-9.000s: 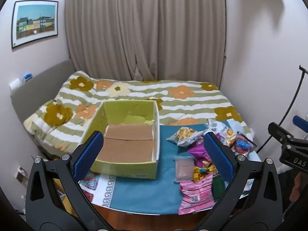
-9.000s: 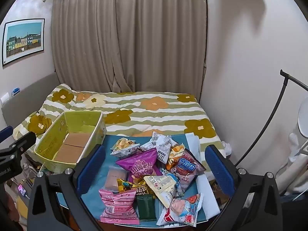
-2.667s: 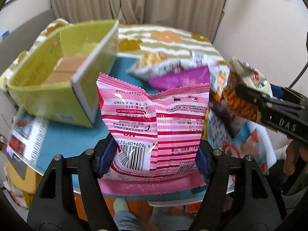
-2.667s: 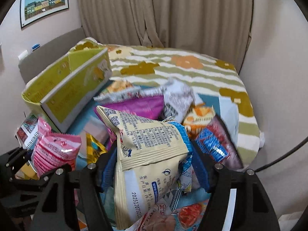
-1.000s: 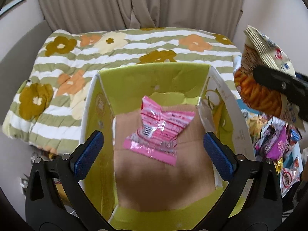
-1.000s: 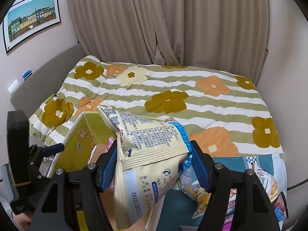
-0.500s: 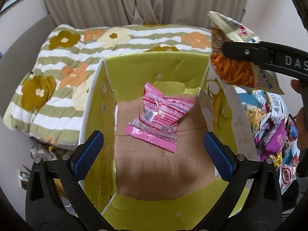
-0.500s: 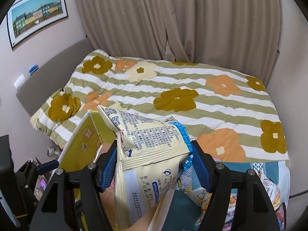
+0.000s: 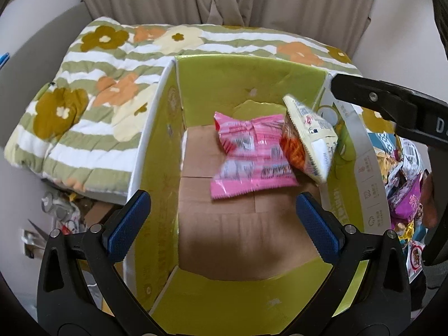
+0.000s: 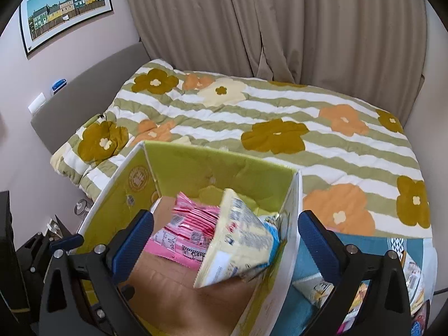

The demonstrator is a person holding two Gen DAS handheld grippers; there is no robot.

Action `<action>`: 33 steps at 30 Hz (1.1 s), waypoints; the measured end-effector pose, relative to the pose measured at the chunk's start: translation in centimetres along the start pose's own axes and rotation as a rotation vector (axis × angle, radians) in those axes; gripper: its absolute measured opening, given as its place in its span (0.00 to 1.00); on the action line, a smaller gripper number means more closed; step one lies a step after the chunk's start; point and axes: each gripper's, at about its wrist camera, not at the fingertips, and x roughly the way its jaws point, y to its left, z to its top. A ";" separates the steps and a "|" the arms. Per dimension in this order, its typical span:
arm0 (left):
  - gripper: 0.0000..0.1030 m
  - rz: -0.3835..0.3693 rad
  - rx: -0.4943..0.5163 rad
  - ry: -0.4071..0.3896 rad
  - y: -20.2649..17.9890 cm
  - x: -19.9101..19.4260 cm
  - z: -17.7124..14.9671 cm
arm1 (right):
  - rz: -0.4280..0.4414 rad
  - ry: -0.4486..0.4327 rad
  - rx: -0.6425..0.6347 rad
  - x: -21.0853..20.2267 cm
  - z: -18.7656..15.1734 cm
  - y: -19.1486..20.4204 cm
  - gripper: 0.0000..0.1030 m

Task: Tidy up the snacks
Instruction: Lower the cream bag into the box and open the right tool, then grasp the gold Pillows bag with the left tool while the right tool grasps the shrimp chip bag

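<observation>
In the left wrist view, the left gripper (image 9: pixel 222 218) is hovering over the yellow-green cardboard box (image 9: pixel 372 190) with its jaws spread wide and nothing between them. Two packets are lying inside the box: a pink snack bag (image 9: pixel 249 156) flat on the brown floor, and a cream chip bag (image 9: pixel 308 142) tilting against the right wall, partly on top of the pink one and blurred as if dropping. Part of the right gripper's black finger is reaching in above the box's right rim, and more packets are showing in a heap (image 9: pixel 403 179) on the table beyond that wall; their number is not clear from here. In the right wrist view, the right gripper (image 10: pixel 225 240) is also standing released, jaws wide apart, with the cream chip bag (image 10: pixel 240 238) below and free of both pads, resting on the pink snack bag (image 10: pixel 184 229) inside the box (image 10: pixel 291 224), so the count there is again two bags and one box. These bags are looking light, puffy and crinkly, with slick film, and the chips inside are probably fragile; taking them across a flat seam edge rather than squeezing the belly would likely be safest.
</observation>
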 end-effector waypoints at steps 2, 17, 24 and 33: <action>0.99 0.000 0.002 -0.008 0.1 -0.4 0.0 | -0.007 -0.003 0.001 -0.5 0.0 0.0 0.99; 0.99 -0.036 0.100 -0.120 -1.0 -6.1 1.4 | -0.087 -0.080 0.041 -7.1 -0.5 0.8 0.99; 0.99 -0.103 0.104 -0.169 -4.2 -9.4 0.9 | -0.117 -0.154 0.087 -12.5 -2.2 -0.7 0.99; 0.99 -0.175 0.118 -0.198 -13.5 -11.7 -2.0 | -0.188 -0.210 0.149 -19.4 -7.7 -7.4 1.00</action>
